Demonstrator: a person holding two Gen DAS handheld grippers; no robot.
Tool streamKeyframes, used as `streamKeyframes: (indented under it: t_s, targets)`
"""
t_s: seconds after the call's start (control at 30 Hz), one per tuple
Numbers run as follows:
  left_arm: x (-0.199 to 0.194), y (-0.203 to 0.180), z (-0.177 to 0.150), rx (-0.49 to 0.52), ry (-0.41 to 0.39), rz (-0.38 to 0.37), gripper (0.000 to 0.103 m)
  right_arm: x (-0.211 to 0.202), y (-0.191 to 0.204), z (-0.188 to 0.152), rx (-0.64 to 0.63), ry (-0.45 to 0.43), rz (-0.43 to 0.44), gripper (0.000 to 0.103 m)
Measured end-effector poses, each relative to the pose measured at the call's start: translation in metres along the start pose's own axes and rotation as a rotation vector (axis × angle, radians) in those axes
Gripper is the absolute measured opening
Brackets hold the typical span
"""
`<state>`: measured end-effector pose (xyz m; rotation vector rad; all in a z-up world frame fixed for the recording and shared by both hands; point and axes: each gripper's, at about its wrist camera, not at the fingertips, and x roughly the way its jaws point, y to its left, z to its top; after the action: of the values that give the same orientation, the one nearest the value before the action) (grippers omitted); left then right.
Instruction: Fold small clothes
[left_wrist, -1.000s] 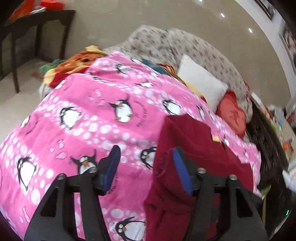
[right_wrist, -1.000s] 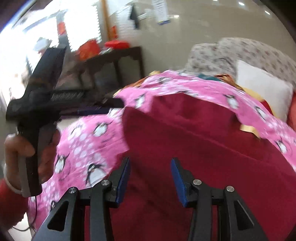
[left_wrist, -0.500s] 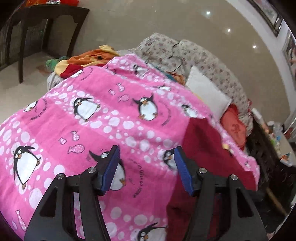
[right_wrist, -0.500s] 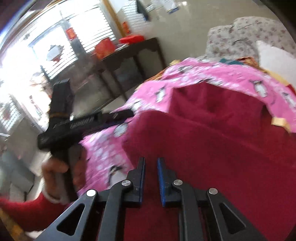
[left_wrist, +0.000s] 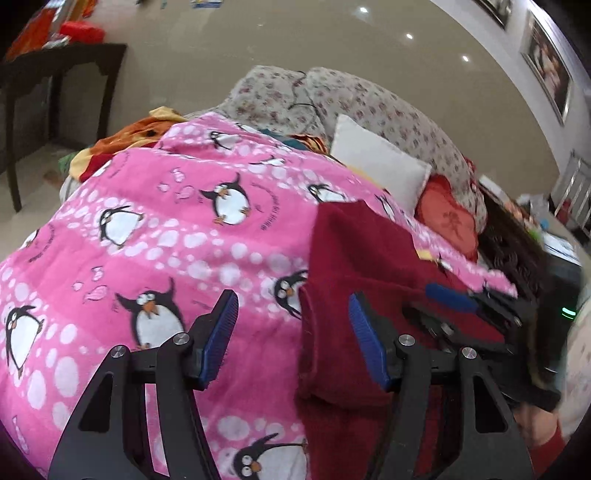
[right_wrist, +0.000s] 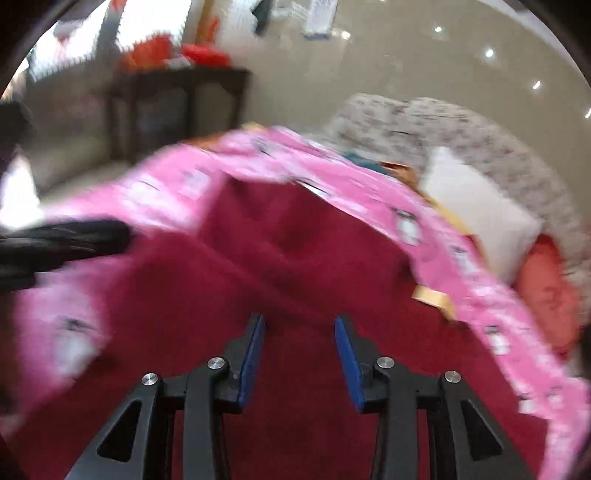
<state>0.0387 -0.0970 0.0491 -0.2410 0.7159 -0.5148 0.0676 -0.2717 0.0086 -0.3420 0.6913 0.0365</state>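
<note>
Counting from the pink penguin blanket (left_wrist: 177, 236) as the reference: one dark red garment (left_wrist: 369, 266), two grippers, one white pillow (left_wrist: 380, 166), one red cushion (left_wrist: 448, 221), one dark side table (left_wrist: 62, 70).

The dark red garment lies on the blanket's right-hand part in the left wrist view, partly folded over itself with a doubled edge toward the camera. In the right wrist view the garment (right_wrist: 295, 266) fills the middle, with the blanket (right_wrist: 443, 258) showing beyond its far edge; this view is motion-blurred.

The left gripper (left_wrist: 291, 332) hovers over the blanket at the garment's left edge, jaws apart and released; the right-hand finger stands in front of the red cloth, the other over pink. No pad presses on fabric.

The right gripper (right_wrist: 299, 350) sits above the garment, its jaws opening, with red cloth seen behind the gap but nothing gripped.

Beyond the blanket's far edge lie a floral-patterned cover (left_wrist: 332, 96) and a heap of orange cloth (left_wrist: 140, 136). The pillow and cushion sit at the blanket's far right; the table stands past its far left.
</note>
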Motion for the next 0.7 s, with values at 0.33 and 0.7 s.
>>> streamKeyframes:
  t_s: [0.33, 0.7]
  targets:
    - [0.022, -0.016, -0.017, 0.123, 0.059, 0.062, 0.063, -0.041, -0.040, -0.024, 0.243, -0.005, 0.126, 0.037]
    - [0.023, -0.029, -0.025, 0.162, 0.054, 0.170, 0.064, -0.078, -0.119, -0.128, 0.483, 0.112, 0.008, 0.039]
